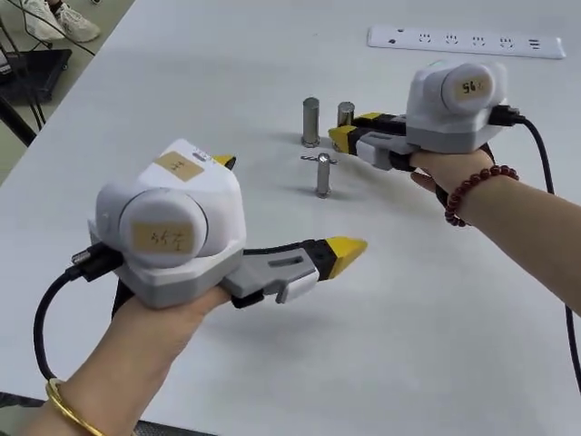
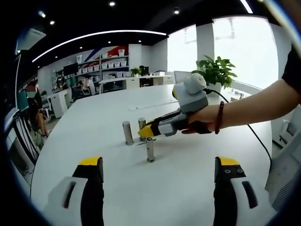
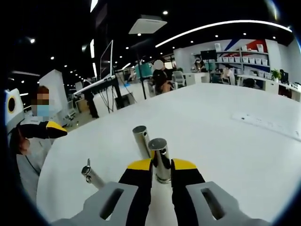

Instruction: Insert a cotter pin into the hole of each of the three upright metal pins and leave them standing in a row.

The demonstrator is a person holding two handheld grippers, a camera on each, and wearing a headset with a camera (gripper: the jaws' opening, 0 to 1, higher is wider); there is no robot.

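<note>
Three upright metal pins stand on the white table (image 1: 436,300). The near pin (image 1: 323,176) carries a cotter pin (image 1: 318,160) through its top. The far-left pin (image 1: 311,122) stands bare. My right gripper (image 1: 352,128) is shut on the third pin (image 1: 345,113); in the right gripper view its jaws clamp that pin (image 3: 160,159), with the bare pin (image 3: 141,140) just behind and the pinned one (image 3: 92,174) at lower left. My left gripper (image 1: 286,204) hovers open in front of the group with nothing between its fingers; the pins (image 2: 150,149) lie ahead of it (image 2: 158,163).
A white power strip (image 1: 465,41) lies at the table's far right. A black cable (image 1: 554,209) trails from the right gripper along the person's arm. Office desks, shelves and people stand beyond the table (image 3: 160,77).
</note>
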